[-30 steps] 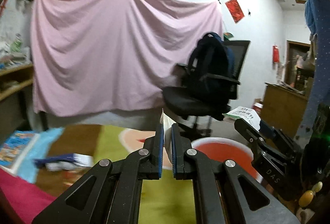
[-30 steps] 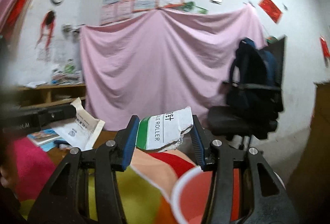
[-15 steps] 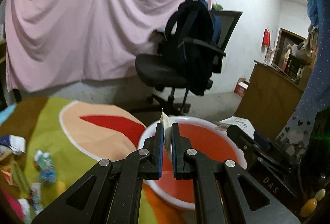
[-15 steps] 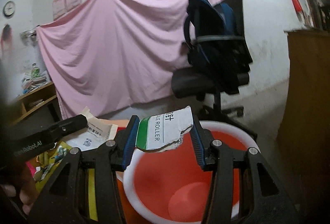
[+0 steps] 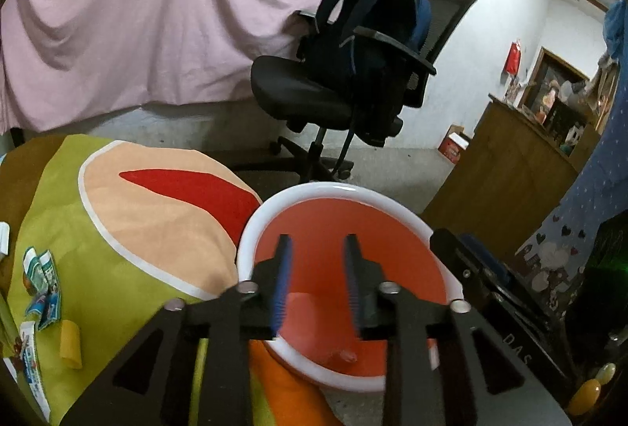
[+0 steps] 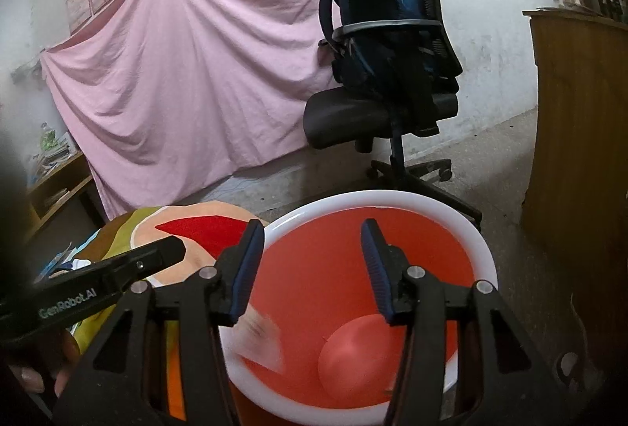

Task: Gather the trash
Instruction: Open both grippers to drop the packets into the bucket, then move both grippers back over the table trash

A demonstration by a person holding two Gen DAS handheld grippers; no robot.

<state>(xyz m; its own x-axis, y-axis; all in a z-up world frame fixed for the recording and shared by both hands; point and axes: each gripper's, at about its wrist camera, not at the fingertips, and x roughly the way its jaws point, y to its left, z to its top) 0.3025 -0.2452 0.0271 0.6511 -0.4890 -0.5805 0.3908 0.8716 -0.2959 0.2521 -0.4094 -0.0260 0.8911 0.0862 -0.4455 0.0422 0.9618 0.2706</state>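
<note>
While both grippers are hanging over the red basin (image 5: 392, 214), the scraps left on the patterned cloth (image 5: 129, 222) are the main worry. At the lower left of the left wrist view, several wrappers (image 5: 41, 284) and a small yellow roll (image 5: 70, 344) are lying on the cloth, well apart from the basin; they are flat and light, so a shallow pinch is likely to skid over them or drag the cloth up with them.

At the centre of that view, the left gripper (image 5: 317, 282) is opening its jaws above the basin with nothing between them. Its scrap is not showing in this view, so whether it is landing inside cannot be told from here.

Over in the right wrist view, the left gripper's finger is reaching in from the lower left, close beside the right gripper (image 6: 314, 269); the two are risking a knock if either swings sideways. The right gripper is also opening, jaws wide and empty, and a blurred pale piece of paper (image 6: 261, 341) is falling just below its left finger, near the basin's inner wall. Being so close to the white rim, it could catch there or flutter out onto the cloth.
</note>
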